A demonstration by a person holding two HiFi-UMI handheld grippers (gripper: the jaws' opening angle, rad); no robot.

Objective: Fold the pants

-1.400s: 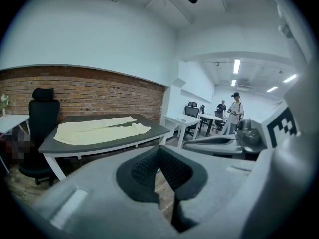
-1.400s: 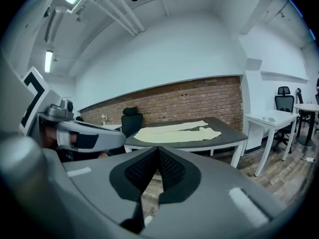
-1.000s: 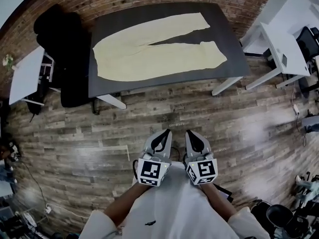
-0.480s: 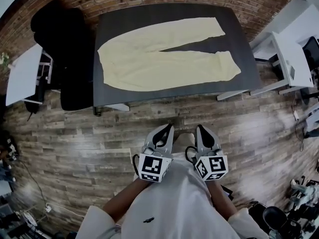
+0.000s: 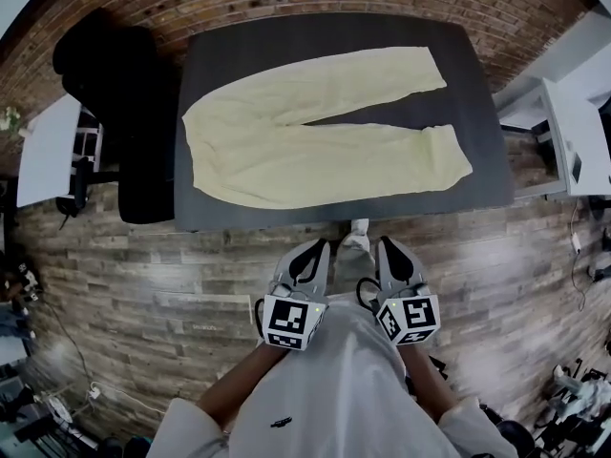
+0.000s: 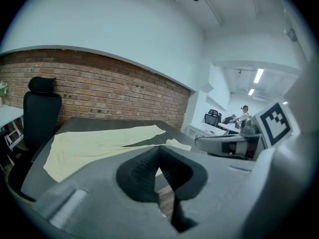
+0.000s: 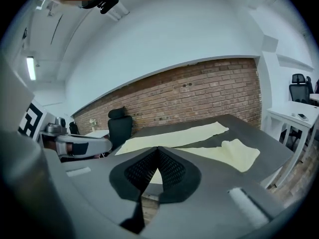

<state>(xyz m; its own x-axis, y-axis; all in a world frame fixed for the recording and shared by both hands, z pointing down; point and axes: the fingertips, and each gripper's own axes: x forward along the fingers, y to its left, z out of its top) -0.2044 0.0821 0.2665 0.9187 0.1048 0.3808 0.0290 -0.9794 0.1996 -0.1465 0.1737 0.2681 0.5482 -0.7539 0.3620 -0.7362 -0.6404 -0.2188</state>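
Nothing is folded yet: the pants (image 5: 315, 127) lie spread flat on the dark table (image 5: 229, 55) at twelve o'clock, legs toward three. At six o'clock the left gripper (image 5: 318, 249) and right gripper (image 5: 386, 246) are pinched closed, empty, well apart from the cloth

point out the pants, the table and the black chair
pants (image 5: 272, 139) head view, hip area beside the crotch
table (image 5: 325, 31) head view, bare far strip
black chair (image 5: 119, 93) head view, its black upholstery
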